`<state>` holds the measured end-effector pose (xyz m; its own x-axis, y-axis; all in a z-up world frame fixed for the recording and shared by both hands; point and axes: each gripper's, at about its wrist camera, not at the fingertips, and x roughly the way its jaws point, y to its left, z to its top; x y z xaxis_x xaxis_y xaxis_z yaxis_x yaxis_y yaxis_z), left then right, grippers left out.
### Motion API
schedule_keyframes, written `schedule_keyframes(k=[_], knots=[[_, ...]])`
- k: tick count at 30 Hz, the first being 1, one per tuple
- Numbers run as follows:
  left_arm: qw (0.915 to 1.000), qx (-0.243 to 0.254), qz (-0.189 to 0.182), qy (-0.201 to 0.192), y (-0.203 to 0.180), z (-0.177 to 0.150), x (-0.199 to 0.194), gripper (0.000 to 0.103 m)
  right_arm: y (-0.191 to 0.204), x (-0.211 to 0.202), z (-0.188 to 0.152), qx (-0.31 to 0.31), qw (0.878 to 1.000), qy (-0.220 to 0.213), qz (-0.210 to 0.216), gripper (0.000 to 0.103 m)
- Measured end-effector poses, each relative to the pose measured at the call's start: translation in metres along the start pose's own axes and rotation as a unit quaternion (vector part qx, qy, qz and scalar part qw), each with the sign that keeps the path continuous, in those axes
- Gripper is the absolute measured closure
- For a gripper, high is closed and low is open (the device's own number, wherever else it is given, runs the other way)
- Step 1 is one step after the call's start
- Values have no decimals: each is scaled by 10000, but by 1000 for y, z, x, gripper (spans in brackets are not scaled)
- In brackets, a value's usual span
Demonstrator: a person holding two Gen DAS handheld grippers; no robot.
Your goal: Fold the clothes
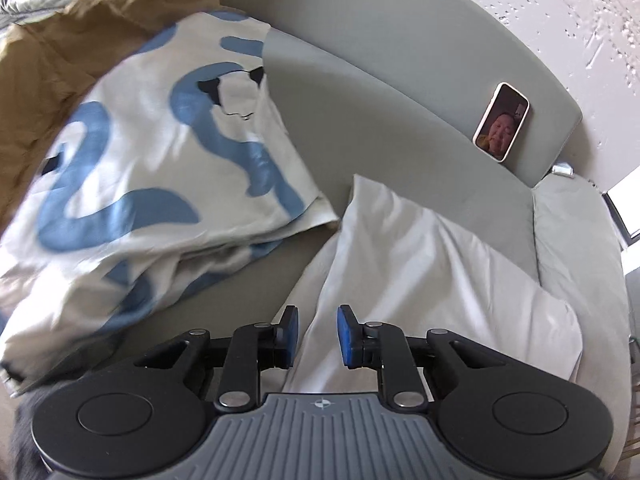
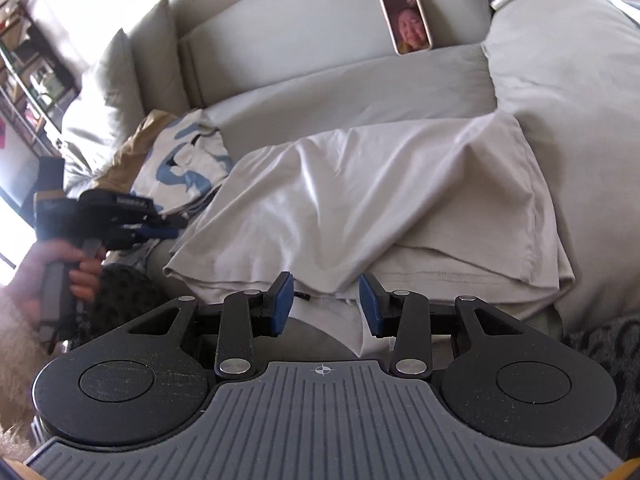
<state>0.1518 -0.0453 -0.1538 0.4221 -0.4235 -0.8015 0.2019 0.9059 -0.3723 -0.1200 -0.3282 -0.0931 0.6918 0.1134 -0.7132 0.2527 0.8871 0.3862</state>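
White garment (image 2: 360,196) lies partly folded on the sofa seat (image 1: 400,92), near its front edge, w/ a blue-print cloth (image 1: 160,148) just beside it toward the sofa's far end. Right gripper (image 2: 326,304): jaws apart, nothing between them, at the garment's near hem. Left gripper (image 1: 318,336): jaws a narrow gap apart, prob. empty, over the garment's edge. Step looks like between folds, re-gripping. Next: pinch both near corners, carry them across evenly.

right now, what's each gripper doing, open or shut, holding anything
Left gripper: open, nothing between its blue pads, hovering over the white garment.
Right gripper: open, holding nothing, at the near edge of the white garment.
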Motion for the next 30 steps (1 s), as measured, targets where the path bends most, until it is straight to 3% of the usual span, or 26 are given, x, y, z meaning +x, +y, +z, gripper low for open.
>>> schedule_keyframes(k=[6, 10, 11, 12, 15, 19, 21, 25, 27, 30], knots=[[9997, 141, 147, 131, -8, 8, 20, 85, -4, -1, -2, 96, 9999, -20, -30, 60], [9995, 260, 11, 185, -11, 10, 29, 86, -6, 1, -2, 119, 9999, -7, -95, 60], [9993, 338, -37, 179, -13, 10, 30, 100, -6, 1, -2, 129, 9999, 1, -111, 60], [9990, 423, -35, 134, -15, 9, 30, 102, -6, 2, -3, 140, 9998, 8, -125, 60], [9962, 821, 243, -163, -23, 11, 25, 103, -8, 2, -3, 177, 9997, 10, -154, 60], [9927, 999, 529, -418, -21, 20, 19, 103, -13, 2, -4, 262, 9994, 6, -204, 60], [9903, 1148, 698, -363, -20, 21, 23, 102, -17, 2, -3, 317, 9992, -2, -252, 60], [9859, 1335, 1002, 73, -22, 17, 34, 88, -30, 0, 3, 507, 9977, -6, -442, 55], [9853, 1307, 1081, -192, -25, 12, 21, 72, -42, -7, 11, 689, 9959, -138, -573, 53], [9843, 1252, 1057, -655, -33, 1, -5, 70, -67, -23, 22, 1189, 9891, -425, -759, 52]])
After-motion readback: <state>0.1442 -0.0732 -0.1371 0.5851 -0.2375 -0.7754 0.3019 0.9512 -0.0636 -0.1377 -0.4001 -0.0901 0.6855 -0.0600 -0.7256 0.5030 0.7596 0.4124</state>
